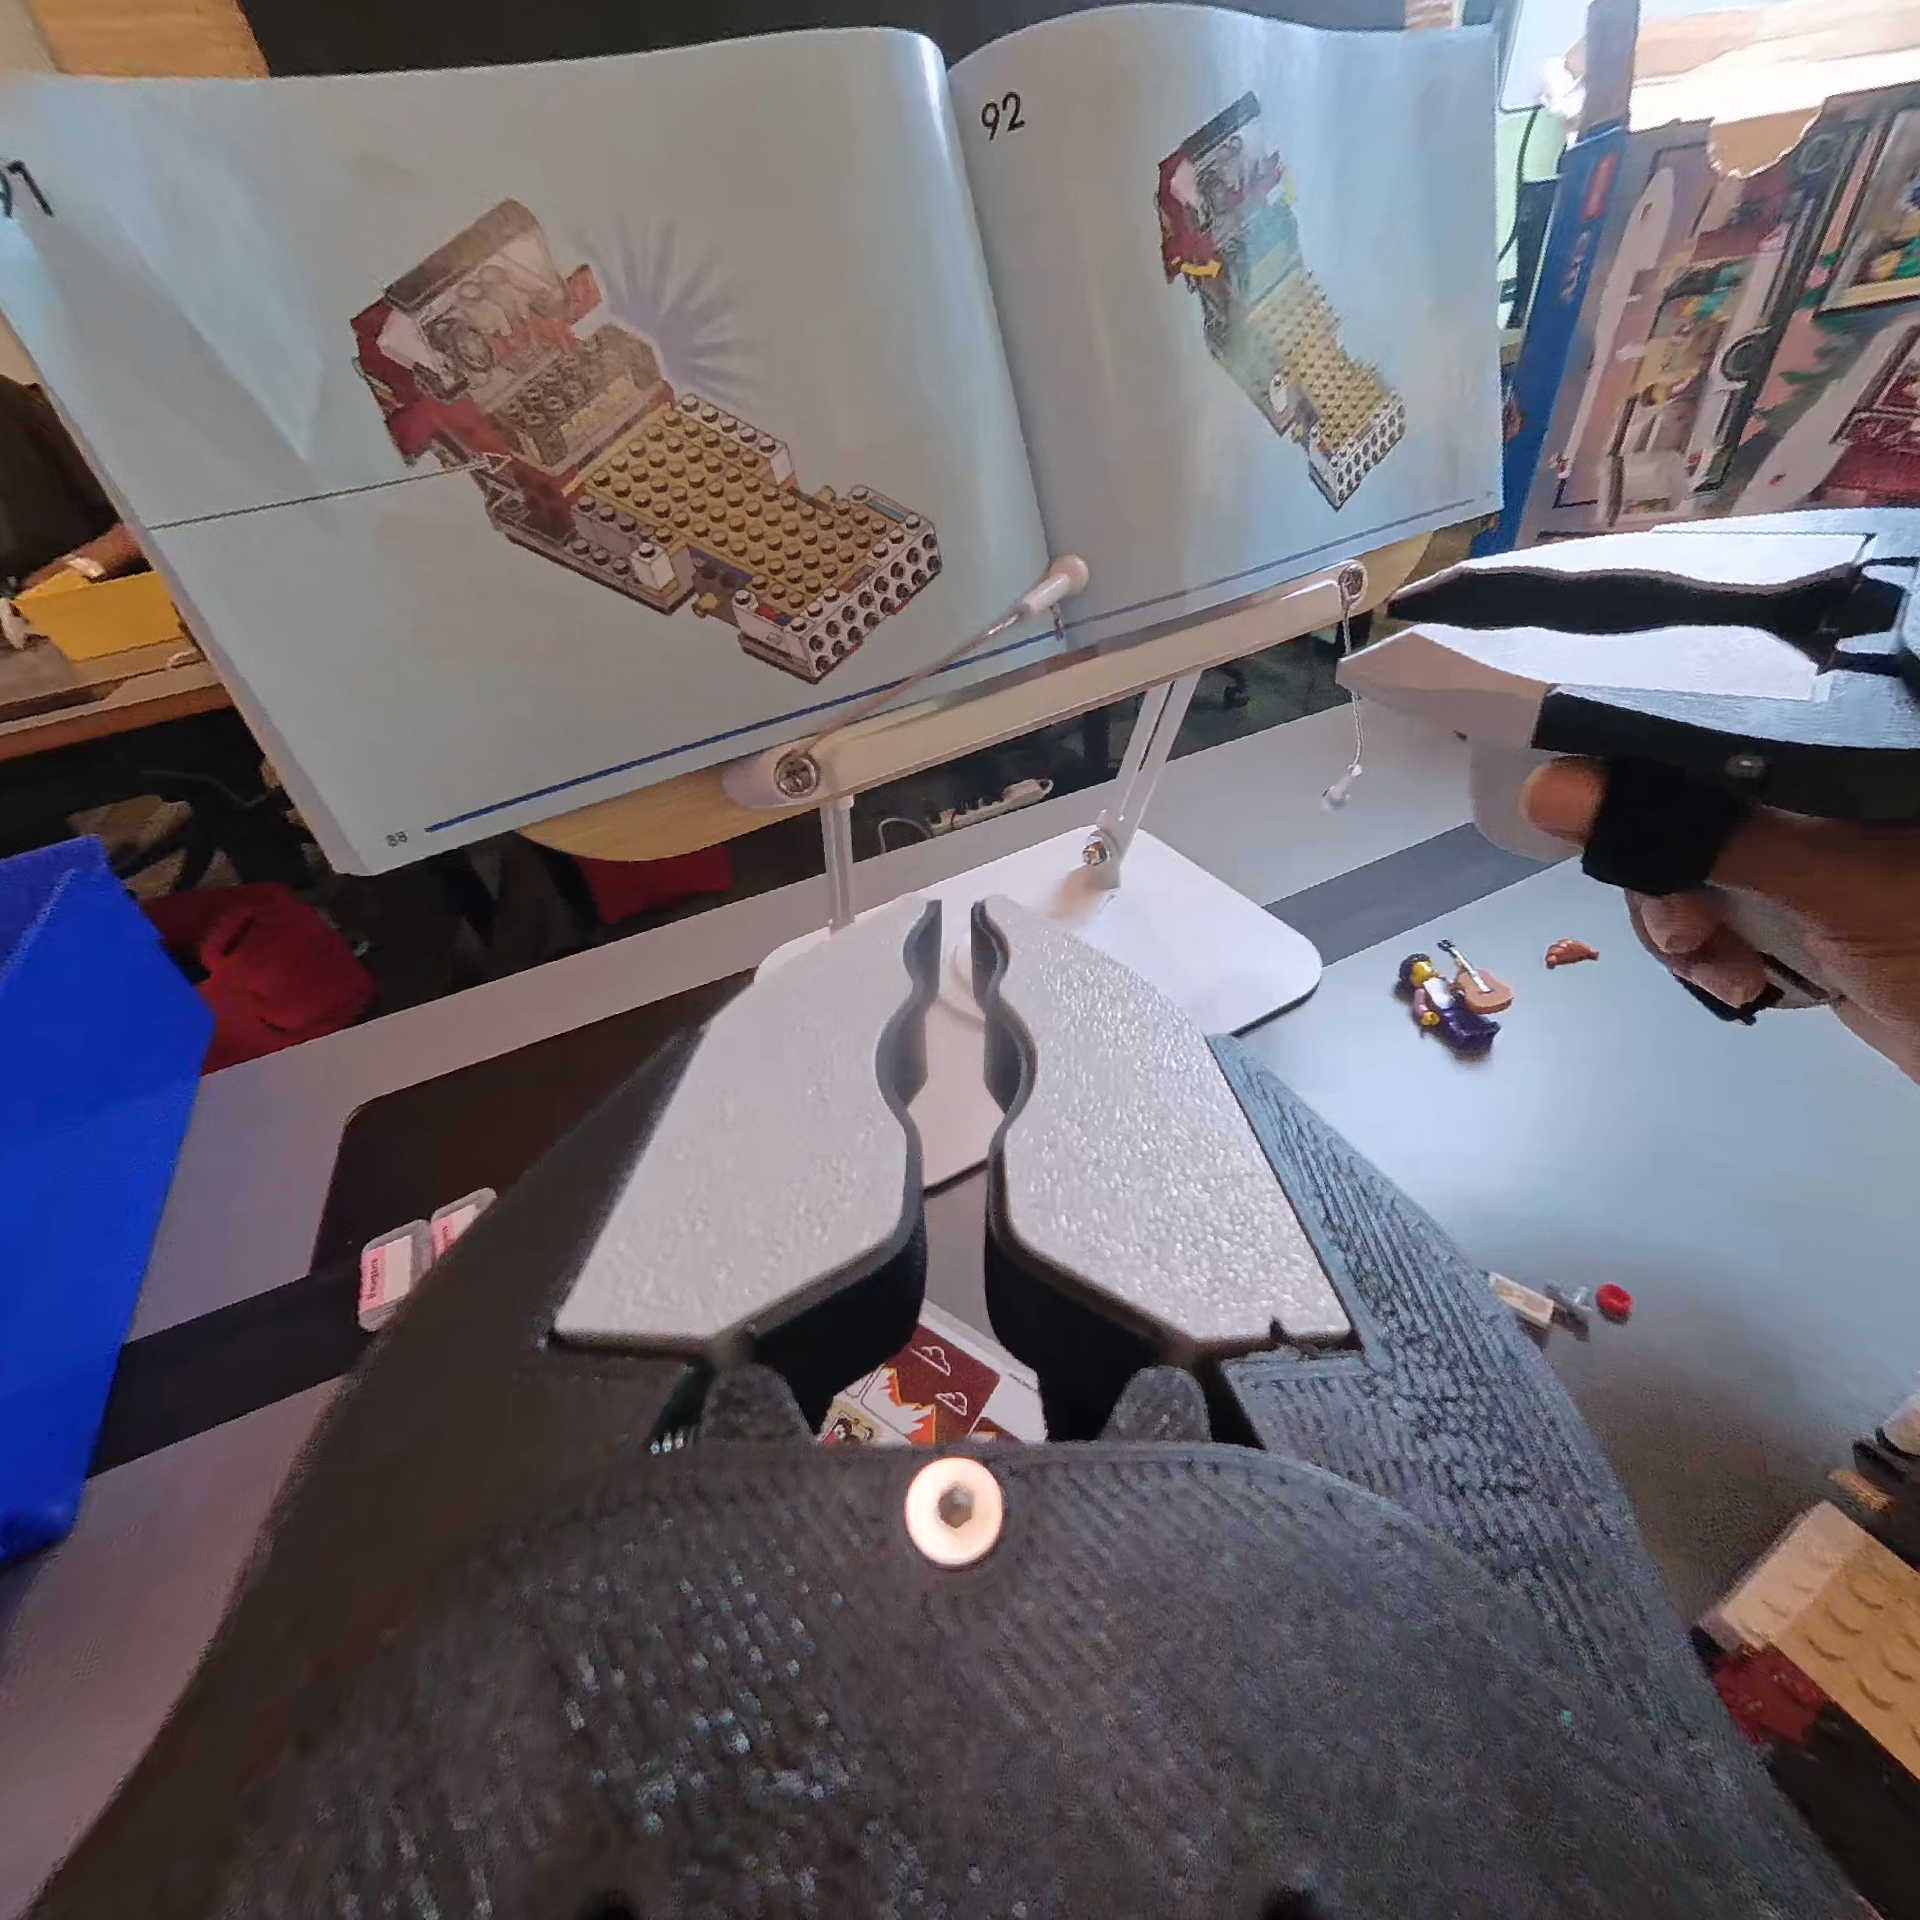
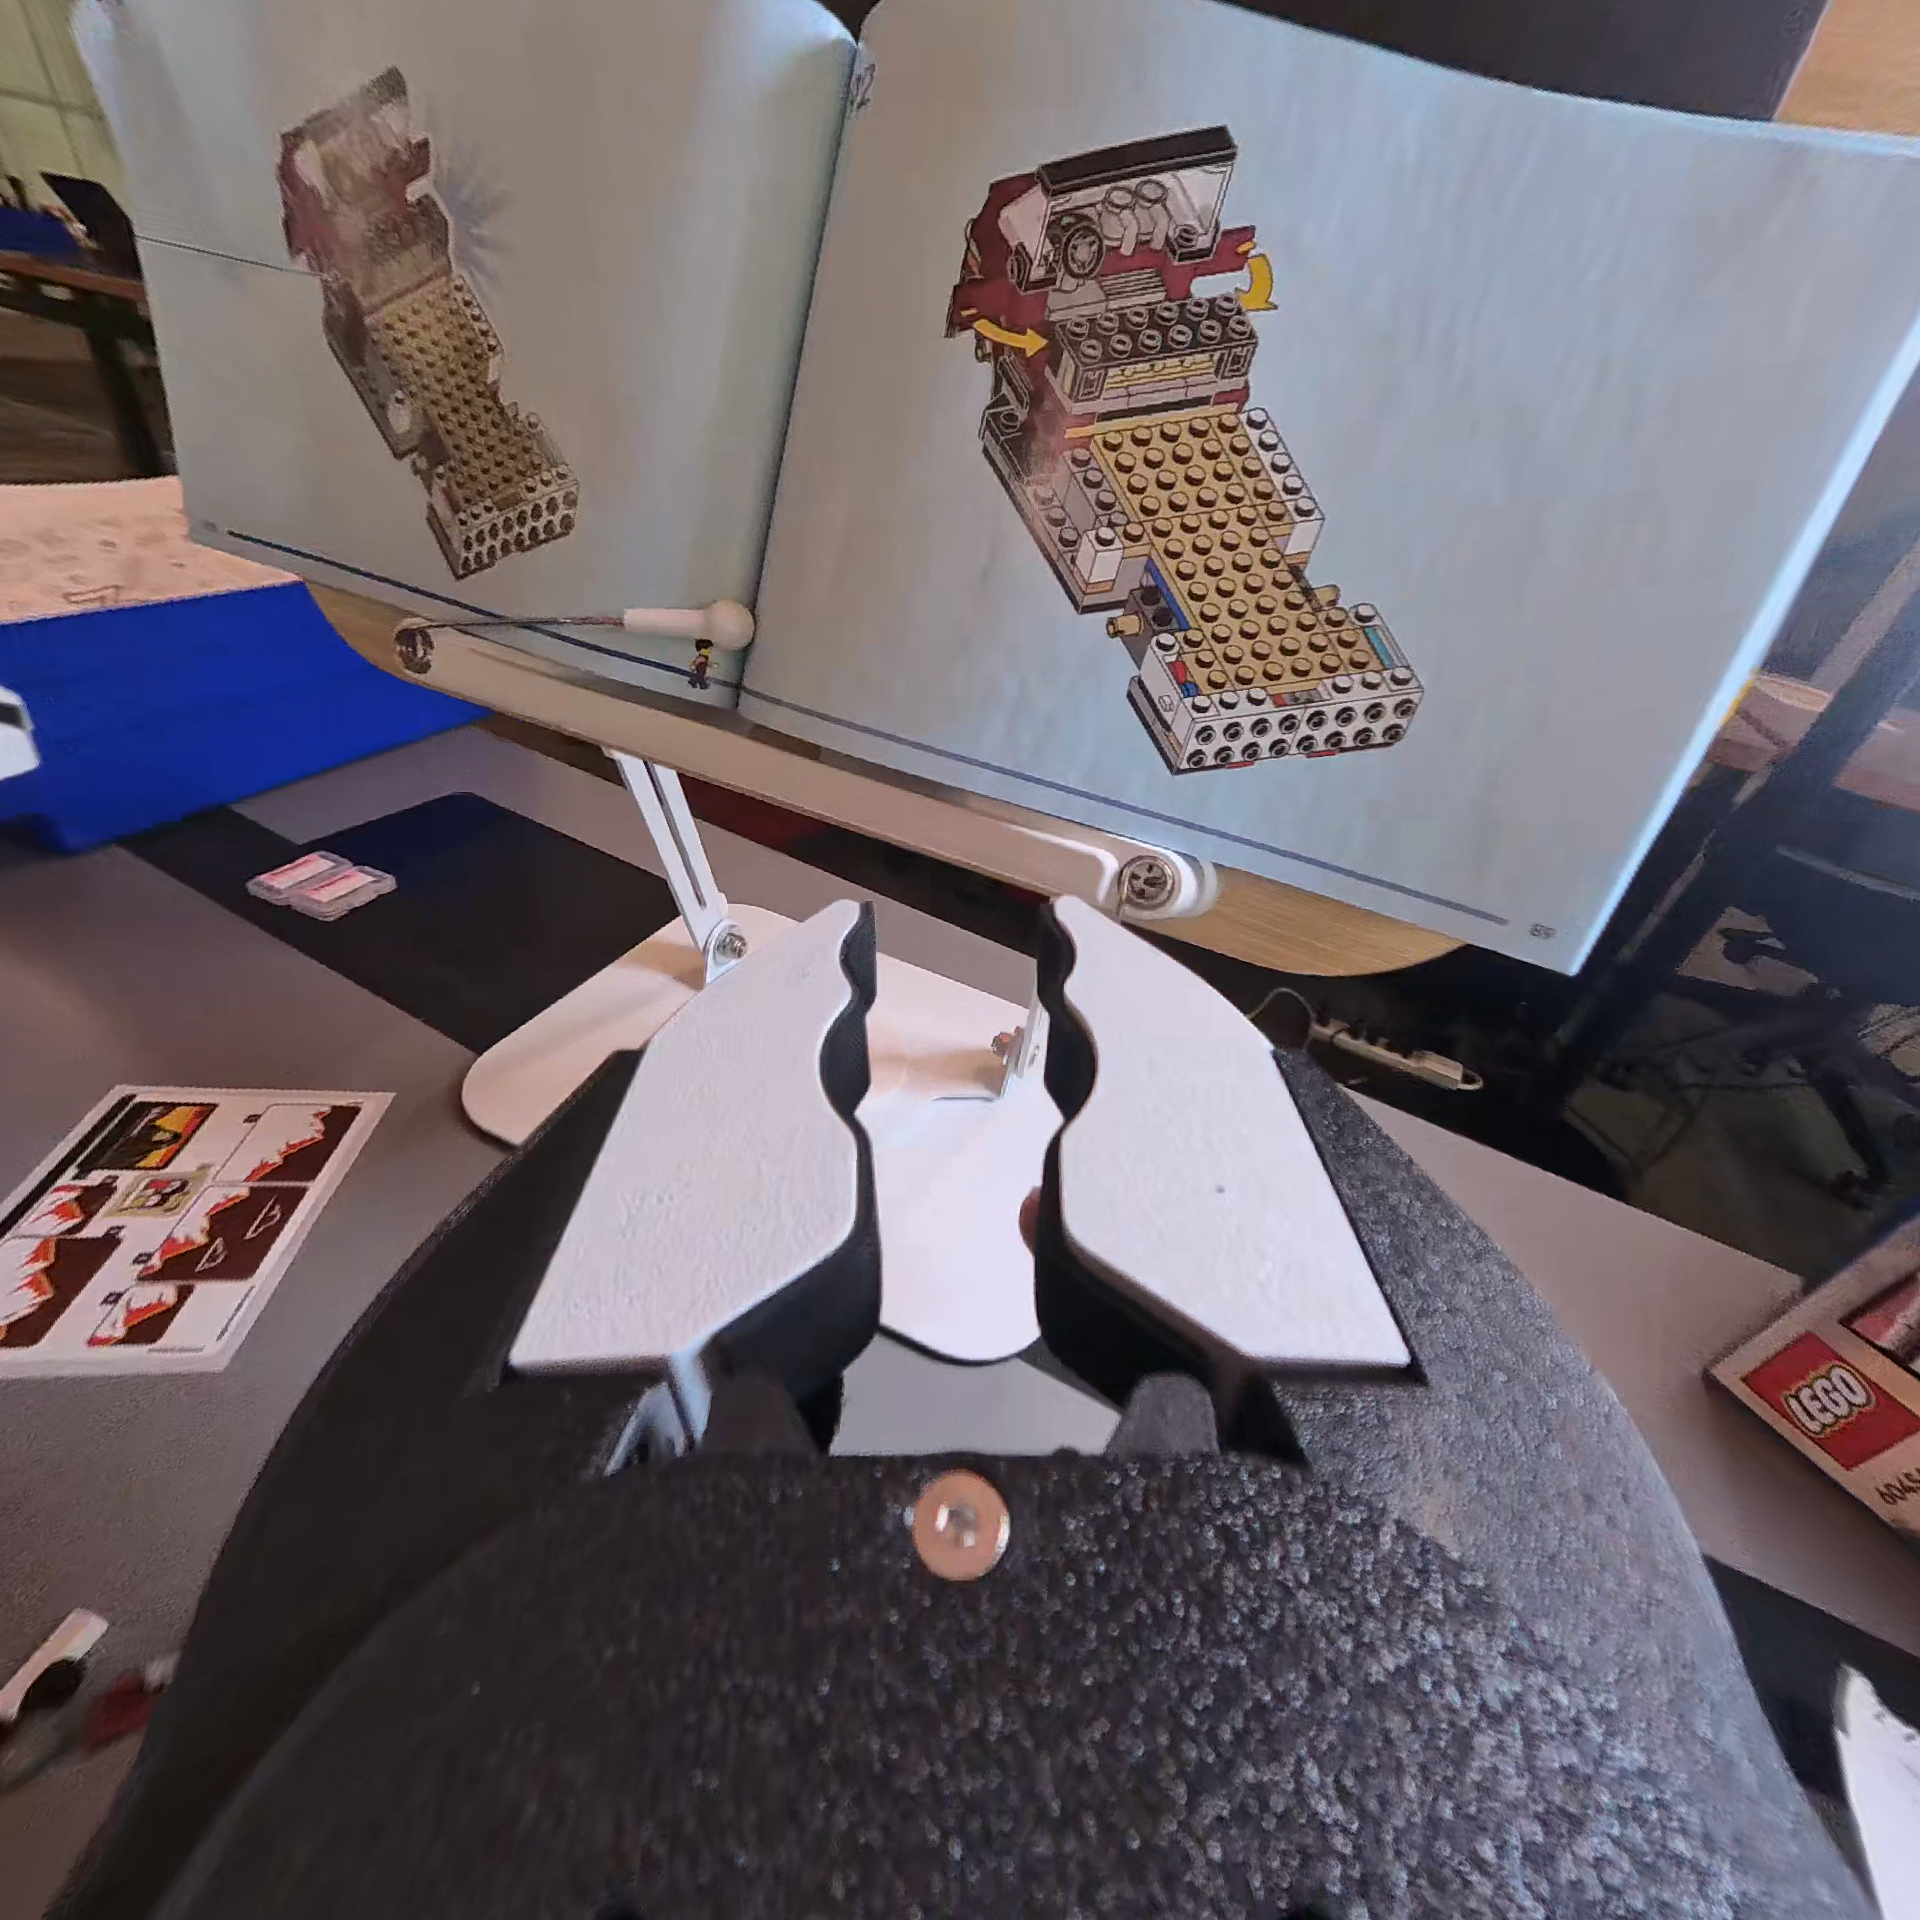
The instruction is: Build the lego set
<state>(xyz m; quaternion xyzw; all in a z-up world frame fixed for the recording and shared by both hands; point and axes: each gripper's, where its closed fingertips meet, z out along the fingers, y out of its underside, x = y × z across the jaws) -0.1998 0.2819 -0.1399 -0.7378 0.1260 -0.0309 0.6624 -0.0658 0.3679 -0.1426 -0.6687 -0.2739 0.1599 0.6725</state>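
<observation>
At the far left of the table [image 1: 1662,1195] stands a blue bin [image 1: 83,1143]; near it, on a dark mat, lie two small clear cases [image 2: 322,883] with pink labels, and closer in a sticker sheet [image 2: 177,1226] printed in brown, white and orange. The left hand-held gripper [image 1: 956,914] hangs above the white base [image 1: 1226,935] of a book stand, its fingers drawn almost together with a thin slit between them and nothing in the slit. Above it the stand carries an open instruction booklet [image 1: 623,416], pale blue, its two pages each picturing a brick-built vehicle in dark red, tan and white. A page clip [image 1: 1060,577] with a rounded tip rests on the booklet near the fold.

The booklet looks light and limp: thin glossy paper that bows at the spine, likely to crease or slip if pinched hard. A page's free edge or lower corner seems the safest place to take it.

The right hand-held gripper [image 2: 956,925] also hovers over the stand's base, fingers moderately spread and bare; in the left wrist view it shows side-on at the right, level with the stand's ledge. Beyond it on the table lie a small toy figure [image 1: 1449,1003] in purple with a guitar, a tiny brown croissant piece [image 1: 1571,951], and nearer, a few loose bits including a small red round piece [image 1: 1612,1299]. At the far right sit a printed box [image 2: 1839,1392] and a partly built brick assembly [image 1: 1829,1652].
</observation>
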